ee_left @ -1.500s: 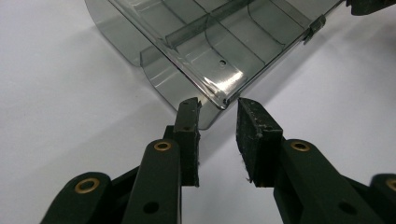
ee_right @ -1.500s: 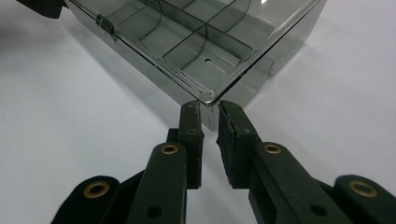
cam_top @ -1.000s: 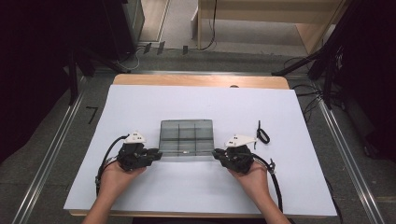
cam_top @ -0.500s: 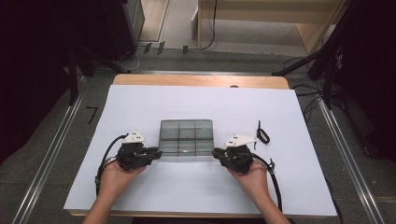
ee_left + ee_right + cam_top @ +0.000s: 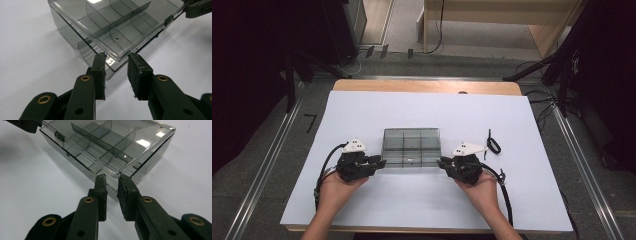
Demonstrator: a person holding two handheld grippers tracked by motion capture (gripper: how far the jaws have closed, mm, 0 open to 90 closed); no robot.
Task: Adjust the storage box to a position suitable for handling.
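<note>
Smoky see-through box (image 5: 411, 146) in the middle of a white sheet (image 5: 362, 110) on the surface (image 5: 422, 86). Lies flat, lid on top, thin walls inside splitting it into small rooms. Nothing to make out in the rooms through the grey lid.

Left gripper (image 5: 379, 163) at the near left corner of the box, held in the left hand (image 5: 334, 187). Right gripper (image 5: 442, 162) at the near right corner, held in the right hand (image 5: 477, 189). Forearms cut off by the bottom edge of the high view.

In the left gripper view, jaws a little apart, just been opening. Corner of the lid right at the tips, in the gap. Not squeezed. Bottom part of that corner partly hidden behind the black pads (image 5: 98, 75). Tip of the right gripper (image 5: 198, 8) far off at the top right, cut off by the edge.

In the right gripper view, jaws also a little apart, gap thinner, just been opening too. Lid corner at the tips, hard to tell if touching a pad. Not clamped. Small clear clasp (image 5: 59, 137) on the near side of the box. Piece of the left gripper (image 5: 25, 125) at the top left, mostly cut off.

Lid fully down or a bit lifted: cannot tell.

Small black loop (image 5: 493, 142) on the sheet, near the right gripper and apart from the box. Too small to tell what kind of thing.

Very dark around the surface. Only rails, cables and a wooden frame showing there.
</note>
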